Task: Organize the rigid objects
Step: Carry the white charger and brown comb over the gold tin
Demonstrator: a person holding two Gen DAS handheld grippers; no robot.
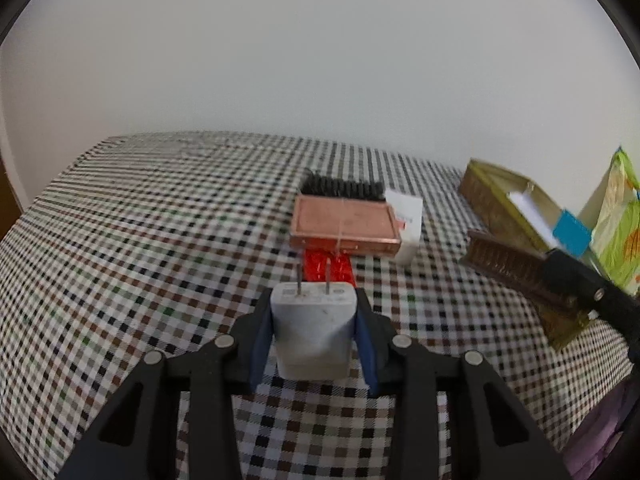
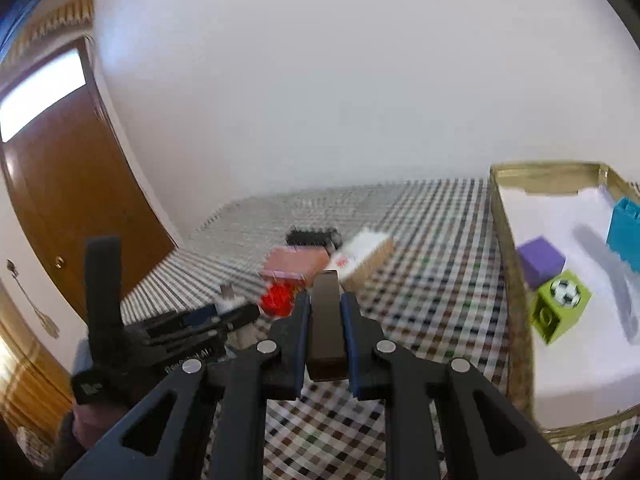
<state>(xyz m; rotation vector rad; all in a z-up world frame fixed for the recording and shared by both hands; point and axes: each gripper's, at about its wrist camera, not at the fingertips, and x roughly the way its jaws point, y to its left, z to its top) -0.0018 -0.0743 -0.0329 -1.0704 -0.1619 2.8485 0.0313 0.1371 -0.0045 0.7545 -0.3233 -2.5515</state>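
Note:
My left gripper (image 1: pixel 314 312) is shut on a white wall charger (image 1: pixel 313 330), prongs pointing forward, held above the checked cloth. My right gripper (image 2: pixel 326 308) is shut on a dark brown flat block (image 2: pixel 327 328). In the right wrist view the left gripper (image 2: pixel 208 320) shows to the left, side on, with the charger. A gold box (image 2: pixel 516 312) with a white lining stands to the right and holds a purple cube (image 2: pixel 541 261), a green cube with a football (image 2: pixel 560 312) and a blue block (image 2: pixel 626 234). The box also shows in the left wrist view (image 1: pixel 500 204).
On the checked cloth (image 1: pixel 160 248) ahead lie a copper-coloured flat case (image 1: pixel 344 226), a red object (image 1: pixel 328 268) under it, a black brush (image 1: pixel 340 189) behind and a white carton (image 1: pixel 408 224). A green-yellow bag (image 1: pixel 620 216) stands far right. A wooden door (image 2: pixel 80 184) is at left.

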